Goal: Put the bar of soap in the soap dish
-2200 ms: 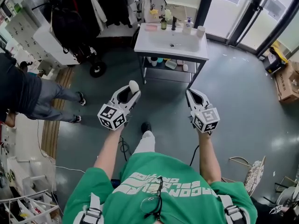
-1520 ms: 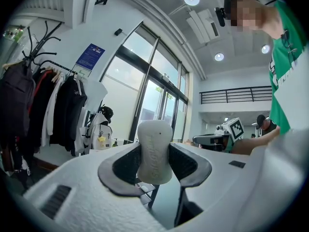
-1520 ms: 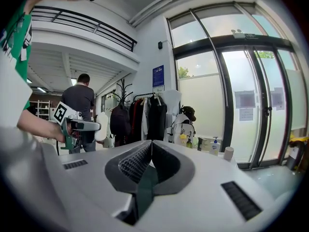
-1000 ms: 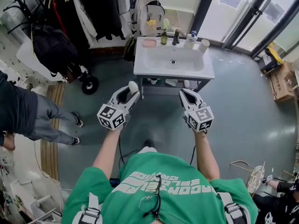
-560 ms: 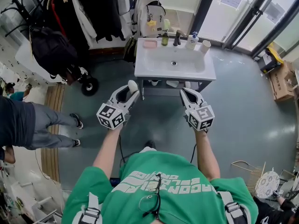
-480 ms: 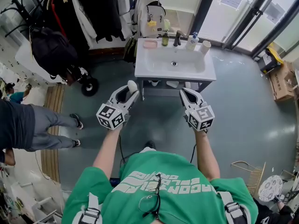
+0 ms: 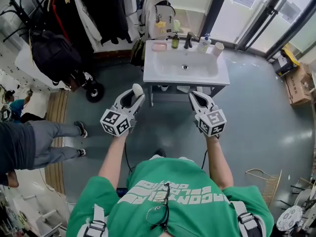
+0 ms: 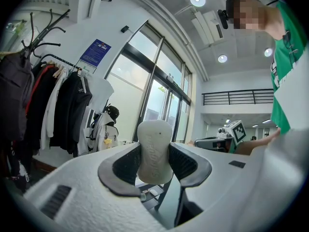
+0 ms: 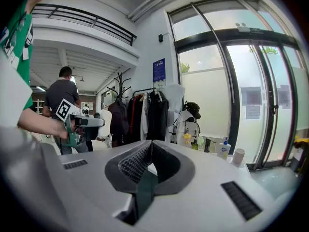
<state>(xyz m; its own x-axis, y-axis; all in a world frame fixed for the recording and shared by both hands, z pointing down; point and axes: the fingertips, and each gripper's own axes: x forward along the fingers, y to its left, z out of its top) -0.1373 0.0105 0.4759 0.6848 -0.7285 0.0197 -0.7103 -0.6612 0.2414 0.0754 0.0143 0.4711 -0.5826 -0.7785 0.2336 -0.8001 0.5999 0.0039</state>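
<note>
Holding a gripper in each hand, a person in a green shirt (image 7: 168,191) faces a white sink (image 7: 200,69) on a metal stand. Both tools hang over grey floor, short of the sink's front edge and clear of it.

Left gripper (image 7: 133,94): jaws drawn in narrow, clamped on the bar of soap (image 8: 154,149). The bar is pale and rounded. It stands upright between the dark pads (image 8: 126,164), with its top poking above the jaw tips. Both pads touch its sides.

Right gripper (image 7: 194,97): jaws pressed together, pad tips meeting, nothing between them. It sits level with the left gripper and well apart from it.

Soap dish (image 7: 159,46): pink, on the sink's back left corner. It lies ahead of the left gripper's tips and a little to their right, well apart from the soap. Whether anything is in the dish cannot be told at this size.

Along the sink's back edge, ahead of the gap between the two tools: a dark bottle (image 7: 176,41), the tap (image 7: 188,37), a pump bottle (image 7: 204,44) and a white cup (image 7: 217,49).

Beyond the sink hang a backpack (image 7: 158,9) and dark coats (image 7: 98,6) on a rack, off to the left gripper's far left.

Another person in grey trousers (image 7: 47,144) is out to the left of the left gripper.
</note>
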